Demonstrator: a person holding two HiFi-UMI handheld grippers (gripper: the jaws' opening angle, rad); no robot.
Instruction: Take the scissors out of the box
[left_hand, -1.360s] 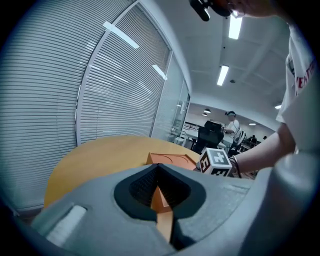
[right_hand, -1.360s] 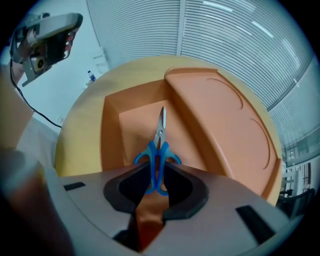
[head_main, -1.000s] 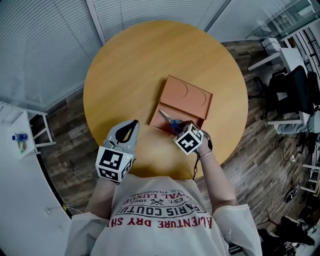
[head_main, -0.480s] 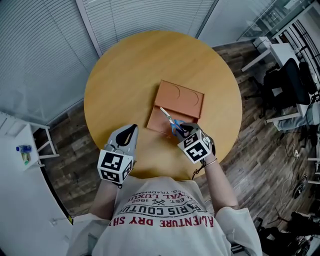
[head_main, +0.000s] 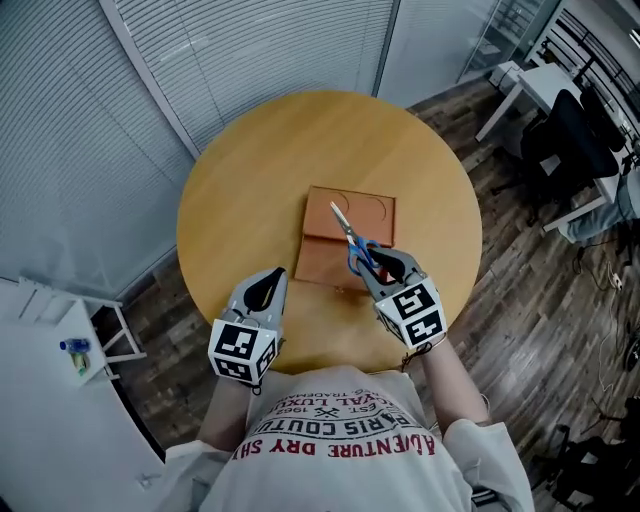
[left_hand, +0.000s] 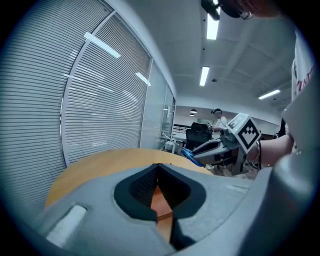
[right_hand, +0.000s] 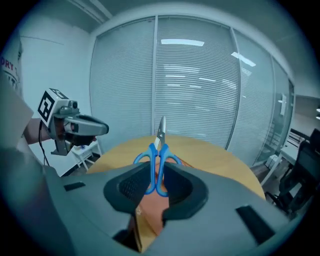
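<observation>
Head view shows the right gripper (head_main: 370, 262), clenched on the blue-handled steel scissors (head_main: 348, 232), now risen above the flat orange box (head_main: 320, 262). Judging by that, the scissors are out. Beside the box, the left gripper (head_main: 276, 276) hangs closed and empty.

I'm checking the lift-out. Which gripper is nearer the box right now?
Right. The right gripper, holding the scissors, is above the box at its near edge. The left gripper is off to the box's left, over the table.

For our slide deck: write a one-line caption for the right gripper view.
Right gripper clamps blue-handled scissors by their handles, blades pointing forward over the round table.
</observation>
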